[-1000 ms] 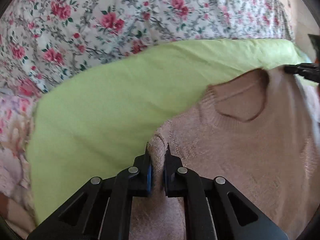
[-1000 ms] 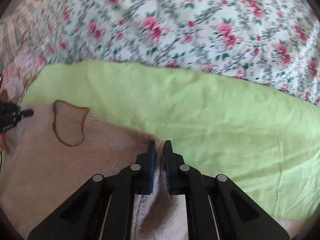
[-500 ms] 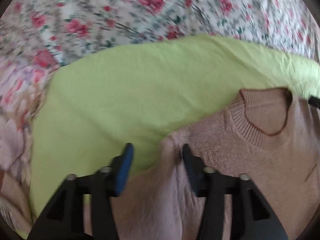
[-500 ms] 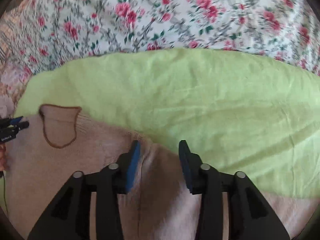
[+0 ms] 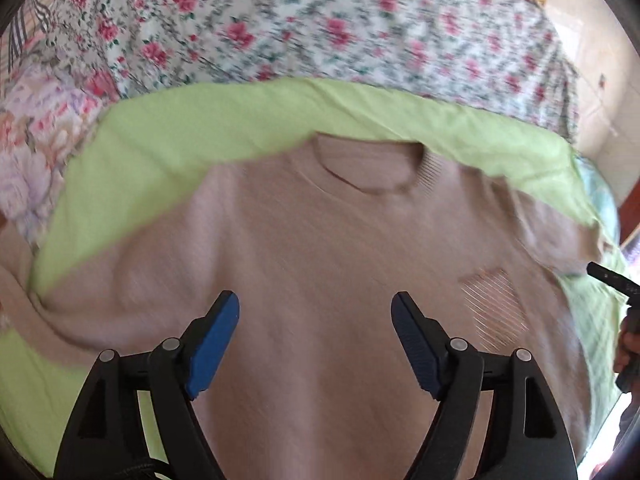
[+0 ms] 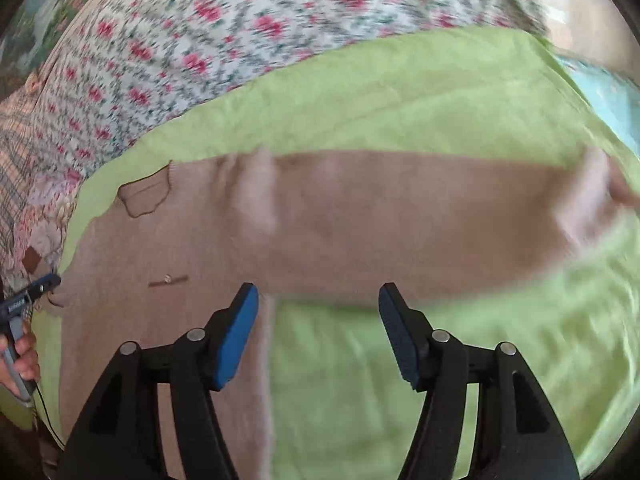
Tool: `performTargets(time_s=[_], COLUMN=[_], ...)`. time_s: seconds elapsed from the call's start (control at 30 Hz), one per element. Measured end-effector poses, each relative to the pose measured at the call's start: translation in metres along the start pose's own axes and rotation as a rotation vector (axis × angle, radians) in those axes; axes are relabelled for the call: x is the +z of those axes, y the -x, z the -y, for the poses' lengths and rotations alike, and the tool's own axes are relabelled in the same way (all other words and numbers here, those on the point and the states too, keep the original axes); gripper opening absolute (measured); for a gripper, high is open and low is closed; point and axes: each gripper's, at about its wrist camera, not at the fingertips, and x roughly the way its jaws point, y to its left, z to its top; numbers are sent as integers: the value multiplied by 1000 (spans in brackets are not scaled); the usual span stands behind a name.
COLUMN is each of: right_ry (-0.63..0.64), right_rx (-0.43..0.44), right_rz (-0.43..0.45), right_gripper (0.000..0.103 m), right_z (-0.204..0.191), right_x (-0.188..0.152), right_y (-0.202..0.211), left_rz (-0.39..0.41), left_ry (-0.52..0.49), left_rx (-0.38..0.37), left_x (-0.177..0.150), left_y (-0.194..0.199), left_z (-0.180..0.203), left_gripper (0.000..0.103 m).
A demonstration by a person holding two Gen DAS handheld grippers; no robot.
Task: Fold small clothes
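A small pink-beige knitted sweater (image 5: 320, 248) lies flat on a light green cloth (image 5: 168, 136), its neckline (image 5: 368, 164) at the far side. My left gripper (image 5: 316, 320) hovers over the sweater's body, its jaws opening, with no fabric pinched between the blue pads. In the right wrist view the sweater (image 6: 360, 208) stretches sideways, one sleeve out to the right. My right gripper (image 6: 318, 308) hangs over the sweater's lower edge and the green cloth (image 6: 400, 100), jaws opening, nothing gripped. Both views are blurred by motion.
A flowered bedspread (image 5: 320, 20) lies behind the green cloth. The other gripper's tip and a hand show at the right edge (image 5: 612, 280) of the left view and at the left edge (image 6: 28, 296) of the right view. A pale blue cloth (image 6: 600, 88) lies at far right.
Both grippers let go of the sweater's shoulders and opened wide. Both pulled back from the shoulders, so more of the sweater shows now.
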Motion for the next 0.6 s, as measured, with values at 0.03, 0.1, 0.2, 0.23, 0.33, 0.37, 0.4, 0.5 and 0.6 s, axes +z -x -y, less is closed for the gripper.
performTargets(time_s=[0.03,0.1,0.2,0.23,0.33,0.37,0.4,0.5,0.6], right_ry=[-35,-86,-165,-192,-276,-311,-330,-375,-399], right_rx=[-18,-49,-98,-106,-118,-116,-120,-125,-128], right_rz=[4,15,30,41,81,98,103,138,162], right_gripper=[65,66,66,66,66,66,66,66,66], right_z=[18,46,86,98,131,143,149,167,181], right_x=[-8,-16,-18,-18,-14,-11,-8,3,15], right_y=[11,25,41,46,57,59,60,66,64], left_rz=[-11,-25,-47,-48,-52,-62,-67,-73,-91], left_ry=[0,-6,-22,-25,-32,-33,-36,-49,-48], left_rx=[-15,-33,-66,-68,-83,-93,-97,-97,-101], left_x=[-9,-22,-36,-38,-43,-45,-46,-50,-53], left_y=[3,5,6,5,2,0,-2,-6,-13], left_z=[10,25,45,48,57,61,62,68,70], left_gripper=[79,79,80,80,80,80,80,80,80])
